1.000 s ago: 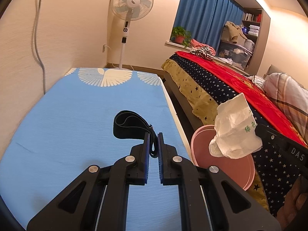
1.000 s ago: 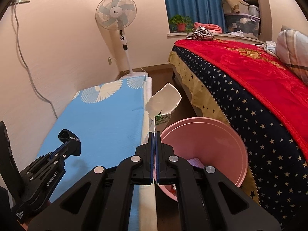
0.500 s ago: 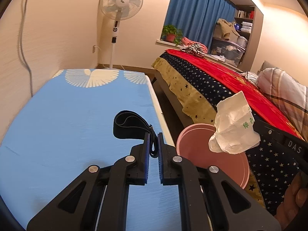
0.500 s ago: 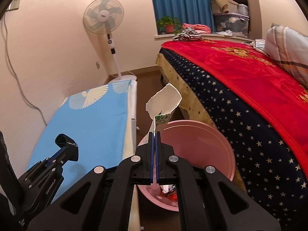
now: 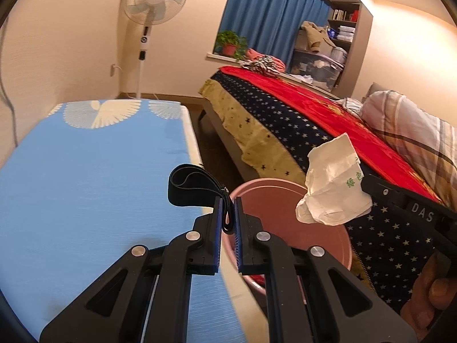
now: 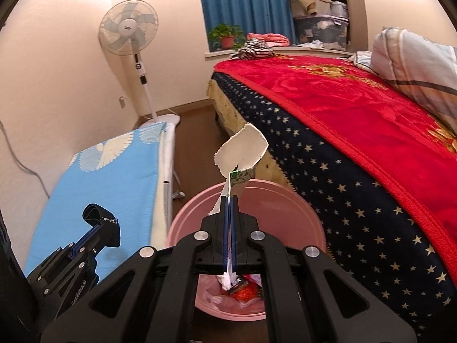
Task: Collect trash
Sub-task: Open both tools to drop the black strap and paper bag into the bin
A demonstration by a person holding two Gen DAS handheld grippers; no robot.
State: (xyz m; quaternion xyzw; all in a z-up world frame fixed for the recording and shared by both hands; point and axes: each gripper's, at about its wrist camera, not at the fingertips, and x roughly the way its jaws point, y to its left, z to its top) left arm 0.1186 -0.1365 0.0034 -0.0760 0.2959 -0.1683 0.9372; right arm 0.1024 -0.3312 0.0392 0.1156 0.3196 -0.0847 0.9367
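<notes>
A: What has changed since a second ago?

B: Both grippers have drifted sideways off the blue board toward the pink bin (image 6: 302, 214). A second ago the left gripper (image 5: 227, 205) sat over the blue cover; now its tips are over the board's right edge, with the bin's rim right behind them. The bin has also slid in under the right gripper (image 6: 229, 200), and its inside shows.

A: How do the jaws stand?

B: The left gripper's jaws are nearly together, pinching a black strap (image 5: 191, 184). The strap's loop sticks out forward and to the left, over the right edge of the blue board (image 5: 85, 177). The right gripper's jaws are pressed tight on a crumpled white wrapper with green print (image 6: 241, 157). It stands up above the tips, over the bin's opening.

A: Is anything in the bin?

B: Yes, some red and white scraps (image 6: 242, 288) lie at its bottom, partly hidden by the gripper.

A: And round about?

B: The bin stands on the floor between the board's right edge and the bed (image 6: 357, 131), which has a red blanket and a starred dark skirt. A standing fan (image 6: 128, 28) is by the far wall, beyond the board's far end. A blue curtain (image 6: 251, 0) hangs behind a potted plant (image 6: 225, 35) on the sill.
</notes>
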